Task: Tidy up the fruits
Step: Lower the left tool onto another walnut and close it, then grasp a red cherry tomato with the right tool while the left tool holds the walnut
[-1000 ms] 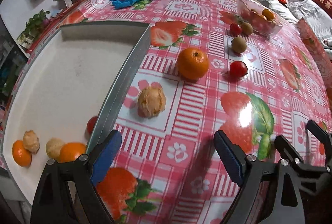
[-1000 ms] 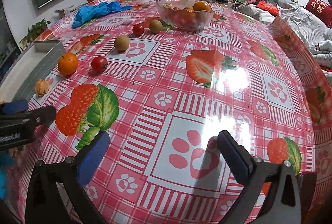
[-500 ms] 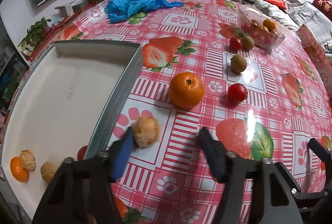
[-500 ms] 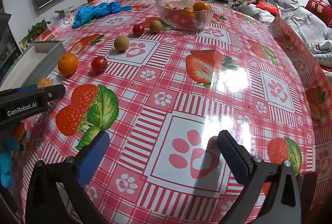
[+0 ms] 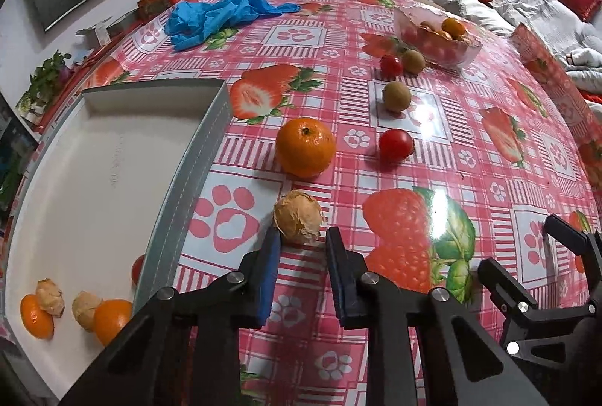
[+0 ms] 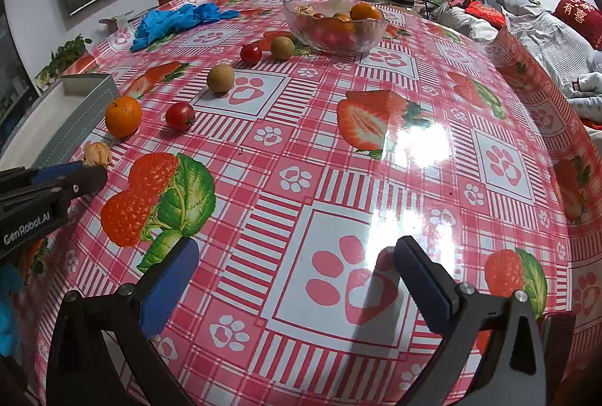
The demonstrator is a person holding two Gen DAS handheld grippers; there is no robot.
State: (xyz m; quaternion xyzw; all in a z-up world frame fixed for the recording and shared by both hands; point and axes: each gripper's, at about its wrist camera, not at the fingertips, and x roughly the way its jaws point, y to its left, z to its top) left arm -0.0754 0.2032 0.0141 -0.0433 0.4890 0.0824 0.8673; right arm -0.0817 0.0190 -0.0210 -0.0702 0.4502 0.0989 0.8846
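A tan wrinkled fruit [image 5: 298,221] lies on the tablecloth just ahead of my left gripper [image 5: 303,240], whose blue pads are narrowed to about the fruit's width and reach its near side; it holds nothing. The fruit also shows in the right wrist view [image 6: 97,154]. Beyond it lie an orange [image 5: 305,147], a tomato [image 5: 396,145] and a kiwi [image 5: 396,96]. The white tray [image 5: 94,161] at left holds oranges and tan fruits in its near corner. My right gripper [image 6: 291,280] is open and empty over the table.
A glass bowl [image 6: 335,26] with several fruits stands at the far side, with a tomato [image 6: 251,53] and a kiwi [image 6: 282,47] beside it. Blue gloves [image 5: 222,16] lie at the back left. Red boxes line the far table edge.
My left gripper has moved forward to the tan fruit and its jaws have narrowed from wide open to about the fruit's width. The right gripper has not moved.
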